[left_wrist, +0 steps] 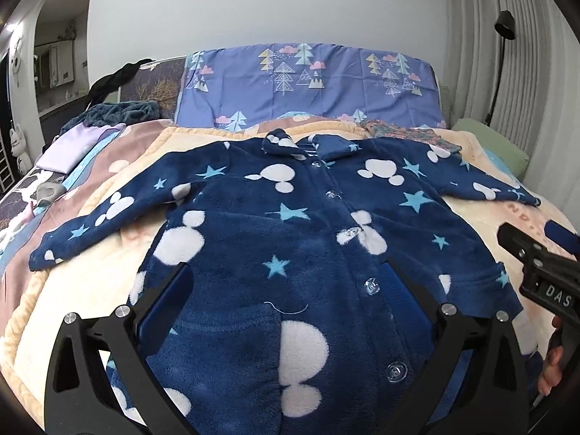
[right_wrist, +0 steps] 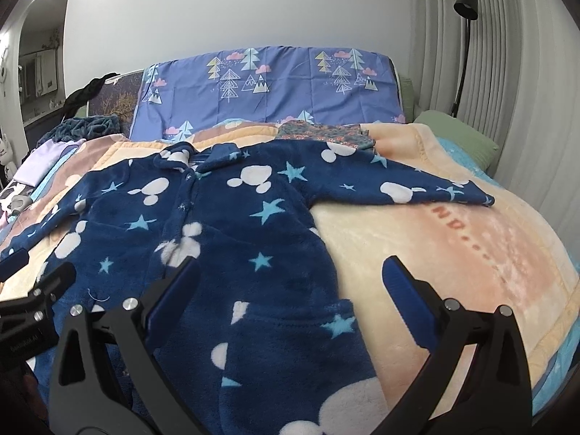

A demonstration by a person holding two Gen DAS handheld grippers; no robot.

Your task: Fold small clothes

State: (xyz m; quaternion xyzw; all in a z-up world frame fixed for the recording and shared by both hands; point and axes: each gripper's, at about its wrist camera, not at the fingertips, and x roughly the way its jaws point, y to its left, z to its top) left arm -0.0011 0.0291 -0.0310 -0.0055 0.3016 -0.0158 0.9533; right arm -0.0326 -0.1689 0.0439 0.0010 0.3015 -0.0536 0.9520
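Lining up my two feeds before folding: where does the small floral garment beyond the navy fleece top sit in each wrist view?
Left wrist: floral garment, upper right, past the top's collar.
Right wrist: floral garment, upper centre, above the top's shoulder.
Shared landmark: the tree-print pillow directly behind it.

Two matching black handheld grippers. The left gripper (left_wrist: 290,286) has angular cut-out arms, silver round screws (left_wrist: 121,311) and blue pads lining its fingers (left_wrist: 170,297). The right gripper (right_wrist: 290,282) looks identical; beside the left one, its body bears white letters "DAS" (left_wrist: 557,301).
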